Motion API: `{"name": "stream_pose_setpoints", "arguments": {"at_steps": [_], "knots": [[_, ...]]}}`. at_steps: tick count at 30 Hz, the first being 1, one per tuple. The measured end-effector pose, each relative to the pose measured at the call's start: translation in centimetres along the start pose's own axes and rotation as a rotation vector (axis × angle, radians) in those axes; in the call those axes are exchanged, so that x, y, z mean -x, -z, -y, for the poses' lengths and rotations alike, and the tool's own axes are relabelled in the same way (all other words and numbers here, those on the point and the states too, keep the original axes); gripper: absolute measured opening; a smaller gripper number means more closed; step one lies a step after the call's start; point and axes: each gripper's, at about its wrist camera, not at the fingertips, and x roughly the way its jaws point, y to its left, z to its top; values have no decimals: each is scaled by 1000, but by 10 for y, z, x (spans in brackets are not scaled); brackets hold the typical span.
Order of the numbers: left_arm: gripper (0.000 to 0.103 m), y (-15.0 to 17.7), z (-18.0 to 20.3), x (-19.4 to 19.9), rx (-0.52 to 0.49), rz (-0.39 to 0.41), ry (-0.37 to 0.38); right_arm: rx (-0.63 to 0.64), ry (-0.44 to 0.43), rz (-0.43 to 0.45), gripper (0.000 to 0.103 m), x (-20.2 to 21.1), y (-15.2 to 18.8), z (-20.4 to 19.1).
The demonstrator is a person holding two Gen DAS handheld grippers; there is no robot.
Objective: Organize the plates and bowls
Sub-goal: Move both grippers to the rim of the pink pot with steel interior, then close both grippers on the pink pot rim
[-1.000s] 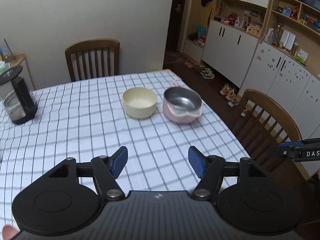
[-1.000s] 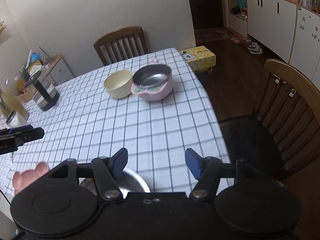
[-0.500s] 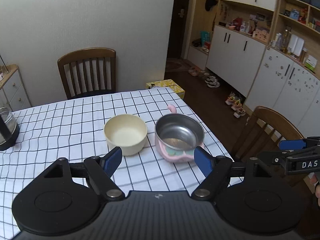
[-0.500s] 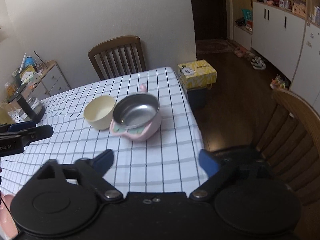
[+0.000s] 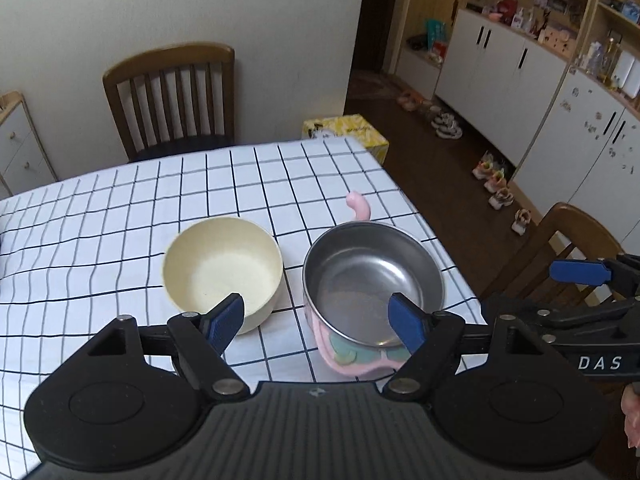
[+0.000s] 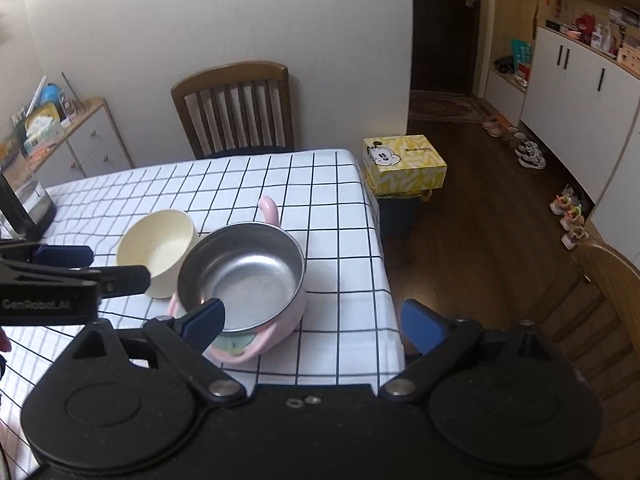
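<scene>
Both bowls now sit much closer beneath my grippers than a second ago. My left gripper (image 5: 316, 318) has just been opening wider and hangs spread with nothing between its blue pads, above the gap between the cream bowl (image 5: 222, 270) and the steel bowl in its pink shell (image 5: 374, 280). My right gripper (image 6: 314, 324) has also just been opening; it hangs spread and empty over the steel bowl's near right rim. The bowls stand just beside each other on the checked bench (image 5: 100, 220). A wooden chair (image 5: 172, 96) stands beyond.
</scene>
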Motion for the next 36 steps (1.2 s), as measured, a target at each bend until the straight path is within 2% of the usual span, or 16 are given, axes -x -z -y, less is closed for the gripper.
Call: {"name": "stream_pose_setpoints", "arguments": {"at_steps": [8, 14, 21, 24, 27, 30, 33, 36], "knots": [[79, -8, -5, -50, 62, -82, -32, 16, -4, -69, 82, -43, -11, 3], [78, -7, -2, -70, 40, -94, -69, 11, -13, -101, 75, -67, -11, 0], [62, -6, 4, -79, 14, -101, -83, -1, -21, -132, 61, -84, -11, 0], [52, -7, 8, -81, -7, -105, -113, -15, -25, -142, 49, -89, -10, 1], [43, -8, 10, -81, -17, -101, -126, -26, -37, -151, 43, -91, -10, 1], [43, -9, 7, -77, 13, -99, -113, -31, -53, -153, 33, -92, -10, -1], [43, -10, 3, -71, 13, -86, -119, -14, -60, -146, 17, -90, -11, -6], [43, -12, 0, -65, 10, -75, -107, 39, -12, -143, 12, -88, -10, -12]]}}
